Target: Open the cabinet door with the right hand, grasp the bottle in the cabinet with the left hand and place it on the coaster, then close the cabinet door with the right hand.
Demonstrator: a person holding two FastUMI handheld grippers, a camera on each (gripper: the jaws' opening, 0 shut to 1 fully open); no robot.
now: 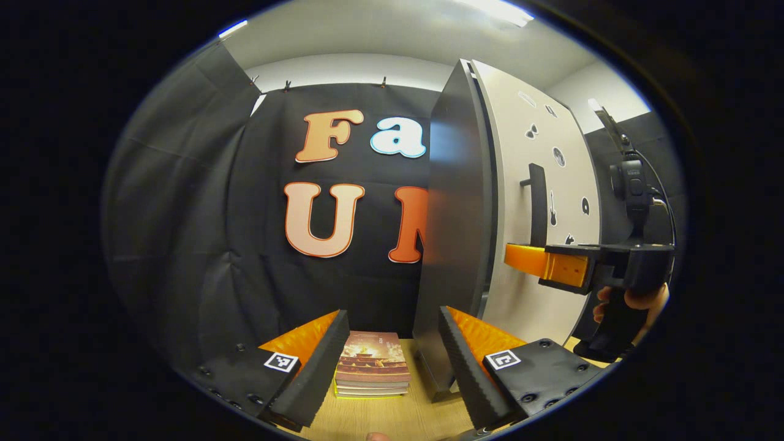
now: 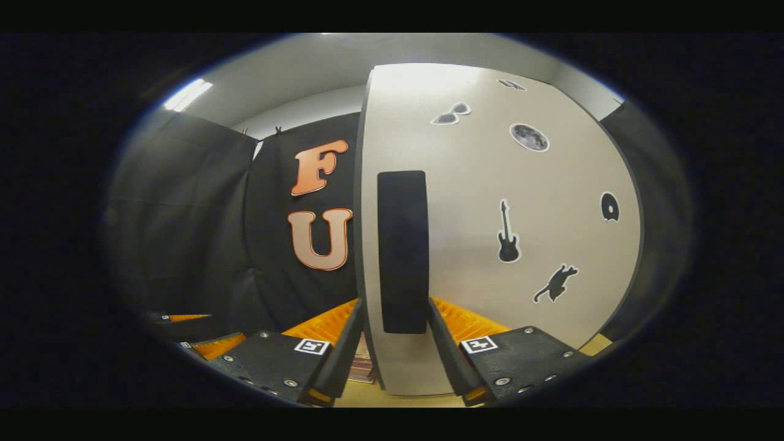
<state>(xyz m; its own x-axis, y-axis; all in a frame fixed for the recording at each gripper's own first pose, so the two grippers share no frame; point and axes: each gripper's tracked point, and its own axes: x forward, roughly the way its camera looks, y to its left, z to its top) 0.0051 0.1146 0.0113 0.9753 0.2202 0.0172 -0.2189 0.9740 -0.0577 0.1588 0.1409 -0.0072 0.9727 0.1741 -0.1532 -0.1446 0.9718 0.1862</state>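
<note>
Cabinet door [image 2: 502, 202] hides the bottle; right gripper [image 2: 395, 343] spread around its handle [image 2: 402, 251], left gripper [image 1: 392, 361] released.

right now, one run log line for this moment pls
stage: opening door | right gripper: open, fingers either side of handle | cabinet door: shut or nearly | left gripper: open, empty, facing books

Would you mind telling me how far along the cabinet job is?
Nothing looks finished. In hand: the right gripper straddles the cabinet door handle, door apparently closed. Left: opening it, moving the bottle to the coaster with the open left gripper, closing.
</note>
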